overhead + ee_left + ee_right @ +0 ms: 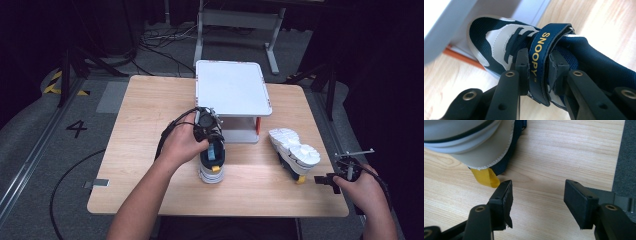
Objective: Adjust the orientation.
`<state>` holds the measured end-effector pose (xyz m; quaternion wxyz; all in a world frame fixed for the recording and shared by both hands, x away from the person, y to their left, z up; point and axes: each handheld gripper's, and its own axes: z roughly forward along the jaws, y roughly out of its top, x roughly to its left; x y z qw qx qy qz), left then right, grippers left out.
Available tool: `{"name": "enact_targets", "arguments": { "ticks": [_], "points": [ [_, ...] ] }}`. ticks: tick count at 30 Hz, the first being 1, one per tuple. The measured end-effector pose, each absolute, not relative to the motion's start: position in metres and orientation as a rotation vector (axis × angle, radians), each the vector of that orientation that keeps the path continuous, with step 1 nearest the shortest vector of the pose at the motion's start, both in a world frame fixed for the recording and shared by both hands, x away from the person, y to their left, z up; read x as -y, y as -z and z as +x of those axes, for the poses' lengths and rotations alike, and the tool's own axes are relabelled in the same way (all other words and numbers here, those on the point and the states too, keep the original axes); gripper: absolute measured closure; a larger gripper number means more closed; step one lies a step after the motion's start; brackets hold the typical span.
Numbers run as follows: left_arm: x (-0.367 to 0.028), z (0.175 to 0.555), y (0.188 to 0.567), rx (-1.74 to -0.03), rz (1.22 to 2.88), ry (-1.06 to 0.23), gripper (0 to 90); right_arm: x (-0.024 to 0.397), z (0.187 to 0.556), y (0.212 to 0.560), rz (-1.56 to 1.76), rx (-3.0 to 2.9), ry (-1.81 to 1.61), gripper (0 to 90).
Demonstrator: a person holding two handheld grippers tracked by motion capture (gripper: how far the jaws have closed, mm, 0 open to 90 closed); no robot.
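Bright tabletop; dark, soft-focus surroundings

High view: overhead, facing forward-down over whole surface (150, 100). Gripper views: close, along fingers; left on strapped shoe (564, 57), right on overturned shoe (474, 142).

Open tool (537, 195) beside shoe's yellow tab (485, 178)

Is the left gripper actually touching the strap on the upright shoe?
Touching. In the left gripper view, the left gripper has its two black jaws pressed against either side of the navy Snoopy strap of the upright shoe, with no gap.
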<state>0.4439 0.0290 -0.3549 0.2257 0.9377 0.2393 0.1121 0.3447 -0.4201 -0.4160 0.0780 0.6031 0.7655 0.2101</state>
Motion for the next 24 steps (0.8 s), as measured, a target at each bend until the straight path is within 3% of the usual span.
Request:
{"name": "enact_targets", "arguments": {
  "ticks": [12, 18, 24],
  "points": [
    [-0.019, 0.460, 0.374, -0.679, 2.592, -0.436, 73.1, 0.416, 0.344, 0.417, 1.803, -2.307, -0.619, 41.0],
    [-0.024, 0.452, 0.365, -0.702, 2.472, -0.419, 52.2, 0.416, 0.345, 0.416, 1.793, -2.309, -0.622, 40.6],
    [-0.031, 0.426, 0.343, -0.787, 2.465, -0.300, 50.8, 0.416, 0.346, 0.415, 1.794, -2.310, -0.625, 40.0]
  ]
}}
